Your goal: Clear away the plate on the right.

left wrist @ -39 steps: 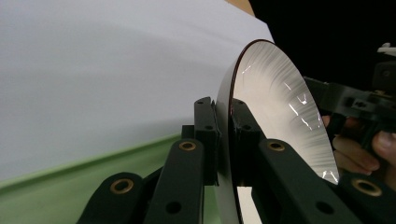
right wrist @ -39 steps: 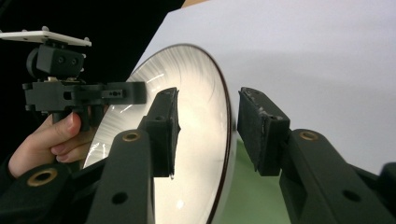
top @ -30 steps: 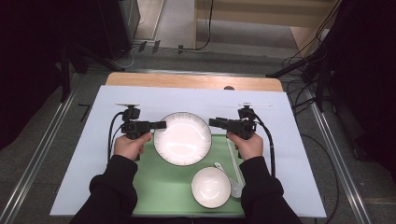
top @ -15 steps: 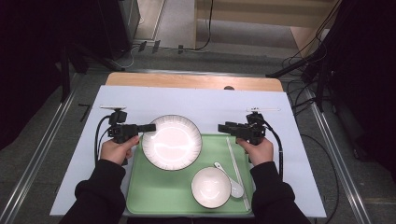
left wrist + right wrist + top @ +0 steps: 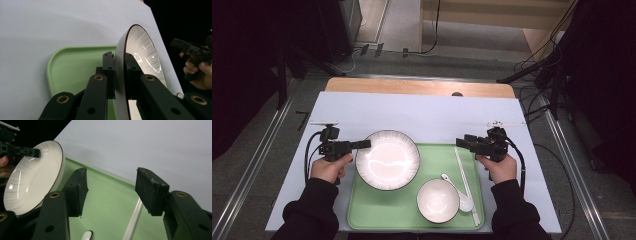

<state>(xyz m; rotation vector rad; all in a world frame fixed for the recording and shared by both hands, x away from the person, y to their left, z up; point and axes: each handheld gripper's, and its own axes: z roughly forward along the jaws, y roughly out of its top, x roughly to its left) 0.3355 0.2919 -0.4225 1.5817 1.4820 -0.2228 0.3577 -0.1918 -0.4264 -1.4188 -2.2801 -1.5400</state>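
Observation:
A white ribbed plate (image 5: 387, 160) with a dark rim hangs over the left end of the green tray (image 5: 437, 157). My left gripper (image 5: 364, 144) is shut on its left rim. In the left gripper view the jaws pinch the plate (image 5: 145, 55) edge-on at my left gripper (image 5: 120, 62). My right gripper (image 5: 460, 142) hovers over the tray's right end, well away from the plate. Its jaws have just been opening, and my right gripper (image 5: 111, 185) has nothing between them. The right gripper view also shows the plate (image 5: 32, 177) at the left.
A white bowl (image 5: 438, 200), a white spoon (image 5: 457, 190) and white chopsticks (image 5: 465, 177) lie on the tray's near right part. The tray rests on a white table cover (image 5: 437, 115). A wooden strip (image 5: 412, 87) runs along the back edge.
The plate has moved left and toward the person in the left gripper. The right gripper has drawn off to the right, away from the plate's rim, and its jaws stand wider.

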